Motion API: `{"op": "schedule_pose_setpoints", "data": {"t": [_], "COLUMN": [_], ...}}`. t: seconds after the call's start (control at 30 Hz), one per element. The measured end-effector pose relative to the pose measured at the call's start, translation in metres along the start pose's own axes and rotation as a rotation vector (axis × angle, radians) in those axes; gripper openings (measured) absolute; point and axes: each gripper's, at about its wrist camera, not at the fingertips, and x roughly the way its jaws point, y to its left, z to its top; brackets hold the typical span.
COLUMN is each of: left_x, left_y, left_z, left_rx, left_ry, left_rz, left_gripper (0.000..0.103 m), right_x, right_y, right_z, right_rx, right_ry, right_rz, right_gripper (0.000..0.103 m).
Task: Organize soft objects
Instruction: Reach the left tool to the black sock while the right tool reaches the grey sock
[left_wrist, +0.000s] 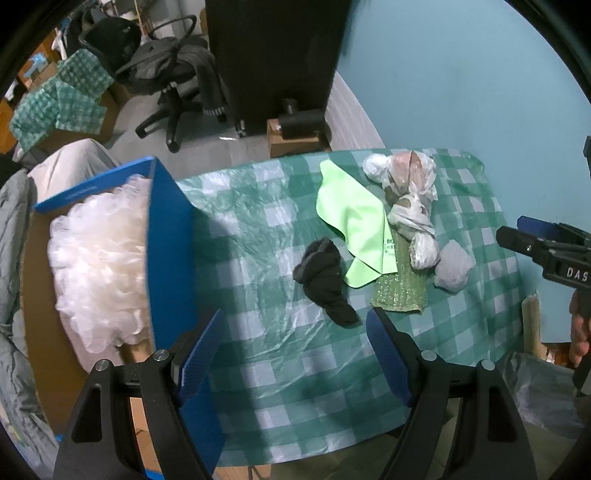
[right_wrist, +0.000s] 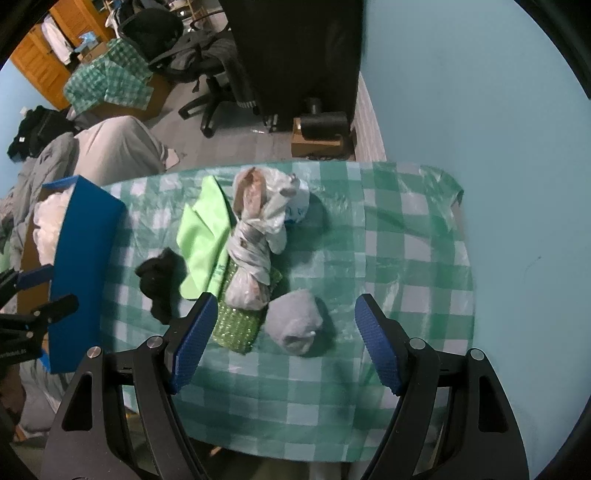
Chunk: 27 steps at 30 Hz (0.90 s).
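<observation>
Green-checked tablecloth (right_wrist: 406, 258) lies under both my grippers. My left gripper (left_wrist: 295, 354) hangs spread and empty, black sock (left_wrist: 325, 277) at twelve o'clock. My right gripper (right_wrist: 284, 347) gapes empty too, grey bundle (right_wrist: 295, 321) between its fingertips; blue box (right_wrist: 85, 266) at nine o'clock.

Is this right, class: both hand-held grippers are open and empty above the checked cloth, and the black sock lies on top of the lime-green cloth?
One detail is wrong. The black sock lies on the checked cloth, beside the lime-green cloth, not on top. The left wrist view shows it. The left hand-held gripper and right hand-held gripper are indeed open and empty.
</observation>
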Motion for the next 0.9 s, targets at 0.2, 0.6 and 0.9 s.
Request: {"op": "schedule_pose_setpoints", "data": {"t": [0.2, 0.6, 0.9], "left_x": [0.024, 0.066, 0.089], "left_y": [-0.002, -0.001, -0.01], "left_z": [0.005, 0.011, 0.023], "left_rx": [-0.011, -0.038, -0.024], "left_ry": [0.028, 0.084, 0.111], "left_rz": [-0.019, -0.03, -0.031], "left_gripper": [0.08, 0.08, 0.081], "right_x": [0.025, 0.069, 0.088], "right_y": [-0.005, -0.008, -0.011], "right_z": [-0.006, -0.015, -0.021], "right_rx": [-0.004, -0.04, -0.064], "right_ry": [0.031, 0.11, 0.141], "right_rz": [0.011, 0.017, 0.005], "right_gripper": [0.077, 0.077, 0.077]}}
